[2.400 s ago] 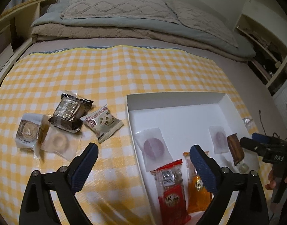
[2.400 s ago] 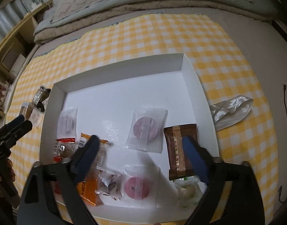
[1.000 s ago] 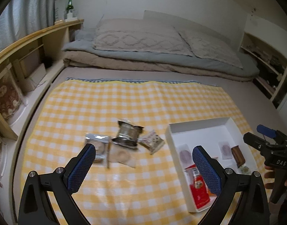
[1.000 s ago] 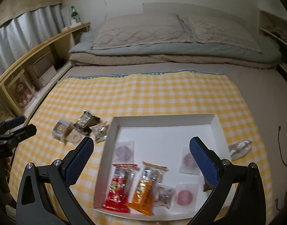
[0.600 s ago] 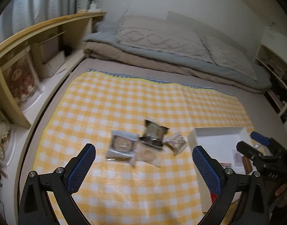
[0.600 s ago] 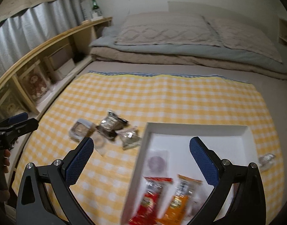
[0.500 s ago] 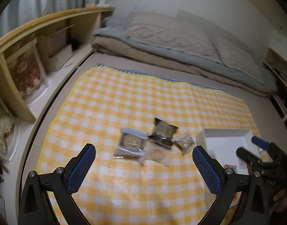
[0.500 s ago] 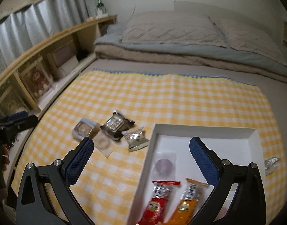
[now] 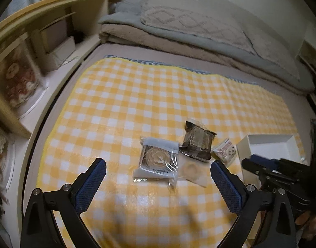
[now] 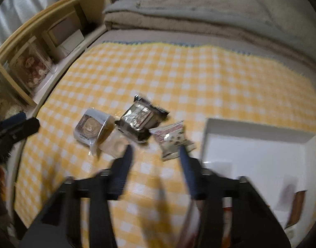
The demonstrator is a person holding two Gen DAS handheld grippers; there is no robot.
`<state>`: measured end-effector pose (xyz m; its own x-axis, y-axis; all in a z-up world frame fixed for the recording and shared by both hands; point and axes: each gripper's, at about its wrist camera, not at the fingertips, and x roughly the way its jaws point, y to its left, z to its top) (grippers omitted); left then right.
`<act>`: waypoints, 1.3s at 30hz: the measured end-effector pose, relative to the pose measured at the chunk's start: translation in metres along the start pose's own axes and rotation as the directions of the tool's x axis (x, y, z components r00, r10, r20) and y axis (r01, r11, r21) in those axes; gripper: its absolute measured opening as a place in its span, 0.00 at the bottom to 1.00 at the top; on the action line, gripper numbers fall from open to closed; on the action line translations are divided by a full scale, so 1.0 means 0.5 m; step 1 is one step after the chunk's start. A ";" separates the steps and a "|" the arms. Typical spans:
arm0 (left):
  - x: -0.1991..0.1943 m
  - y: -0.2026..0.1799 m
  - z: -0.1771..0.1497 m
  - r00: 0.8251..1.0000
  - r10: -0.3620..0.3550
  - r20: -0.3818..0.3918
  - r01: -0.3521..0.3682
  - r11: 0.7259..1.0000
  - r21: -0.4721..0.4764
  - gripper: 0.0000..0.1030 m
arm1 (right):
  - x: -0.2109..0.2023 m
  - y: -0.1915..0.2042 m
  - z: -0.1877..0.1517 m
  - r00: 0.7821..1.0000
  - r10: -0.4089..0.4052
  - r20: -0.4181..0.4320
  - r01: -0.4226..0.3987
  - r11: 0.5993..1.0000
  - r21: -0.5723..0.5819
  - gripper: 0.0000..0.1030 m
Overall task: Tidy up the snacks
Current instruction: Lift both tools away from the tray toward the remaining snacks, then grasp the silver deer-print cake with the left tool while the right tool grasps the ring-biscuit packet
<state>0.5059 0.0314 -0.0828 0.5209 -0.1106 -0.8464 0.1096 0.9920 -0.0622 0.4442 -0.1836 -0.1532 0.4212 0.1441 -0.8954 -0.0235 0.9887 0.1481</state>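
Snacks (image 9: 196,155) lie on the checked cloth (image 9: 137,95), box (image 9: 269,144) at three o'clock; my left gripper (image 9: 158,177) gapes, my right gripper (image 10: 155,155) has just narrowed, empty.

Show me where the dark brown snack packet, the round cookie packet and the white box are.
dark brown snack packet (image 9: 198,144), left wrist view, middle of wrapper
round cookie packet (image 9: 158,158), left wrist view, on the cookie
white box (image 9: 243,150), left wrist view, near wall
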 end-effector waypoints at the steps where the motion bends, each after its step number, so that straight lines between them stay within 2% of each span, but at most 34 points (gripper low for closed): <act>1: 0.019 -0.005 0.004 1.000 -0.002 -0.013 0.002 1.000 0.009 0.98 | 0.015 0.002 0.002 0.999 0.028 -0.024 -0.027 1.000 0.015 0.19; 3: 0.058 -0.012 0.010 0.999 0.005 -0.038 -0.004 1.000 0.021 0.98 | 0.044 0.008 0.003 0.995 0.075 -0.062 -0.074 0.997 0.024 0.14; 7: 0.139 -0.024 0.025 0.996 0.030 -0.078 -0.026 0.998 0.054 0.98 | 0.104 0.019 0.007 0.990 0.091 -0.111 -0.092 0.996 -0.002 0.11; 11: 0.217 -0.037 0.040 0.992 0.053 -0.114 -0.045 0.996 0.074 0.98 | 0.161 0.007 0.009 0.978 0.124 -0.168 -0.114 0.991 0.065 0.10; 16: 0.298 -0.028 0.051 0.985 0.084 -0.148 -0.074 0.995 0.070 0.92 | 0.208 0.011 0.017 0.976 0.120 -0.180 -0.111 0.992 0.059 0.10; 20: 0.349 -0.017 0.051 0.976 0.113 -0.184 -0.102 0.993 0.068 0.86 | 0.224 0.002 0.027 0.983 0.104 -0.149 -0.096 0.994 0.059 0.10; 22: 0.362 -0.014 0.051 0.977 0.096 -0.193 -0.087 0.995 0.054 0.83 | 0.229 -0.002 0.031 0.984 0.107 -0.139 -0.098 0.993 0.067 0.10; 26: 0.367 -0.015 0.058 0.978 0.089 -0.187 -0.079 0.995 0.056 0.63 | 0.230 0.004 0.026 0.981 0.117 -0.158 -0.114 0.993 0.024 0.10; 34: 0.346 0.021 0.046 0.972 0.146 -0.185 -0.140 0.989 0.045 0.63 | 0.208 0.053 -0.022 0.954 0.152 -0.259 -0.181 0.979 -0.091 0.10; 39: 0.333 0.058 0.037 0.969 0.165 -0.183 -0.162 0.986 0.033 0.62 | 0.193 0.047 -0.019 0.954 0.188 -0.235 -0.189 0.982 0.019 0.14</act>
<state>0.6114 0.0406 -0.2157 0.3684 0.0679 -0.9272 0.0519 0.9943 0.0934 0.4758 -0.1461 -0.2400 0.1847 0.3332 -0.9246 -0.0851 0.9427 0.3227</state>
